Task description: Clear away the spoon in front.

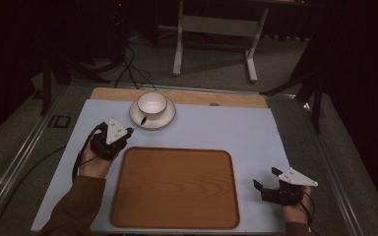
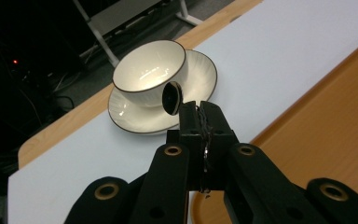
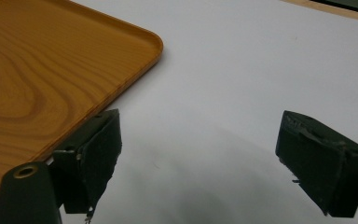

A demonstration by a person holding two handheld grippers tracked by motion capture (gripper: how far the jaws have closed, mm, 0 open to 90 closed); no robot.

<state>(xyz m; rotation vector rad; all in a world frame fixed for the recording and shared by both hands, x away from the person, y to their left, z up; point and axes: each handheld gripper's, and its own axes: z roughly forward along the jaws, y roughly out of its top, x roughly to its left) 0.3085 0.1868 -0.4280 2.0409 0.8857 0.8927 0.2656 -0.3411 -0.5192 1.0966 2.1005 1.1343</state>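
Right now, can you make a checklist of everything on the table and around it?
Surface: pale blue mat over a wooden tabletop.
Job's things: white cup on its saucer; small dark spoon held just in front of the cup; wooden tray bare.
Clutter: nothing seen.
Grippers: left gripper shut on the spoon's handle; right gripper open, holding nothing, right of the tray.
Cables: black cables on the floor behind the table.
Surroundings: dark room, white table frame beyond.
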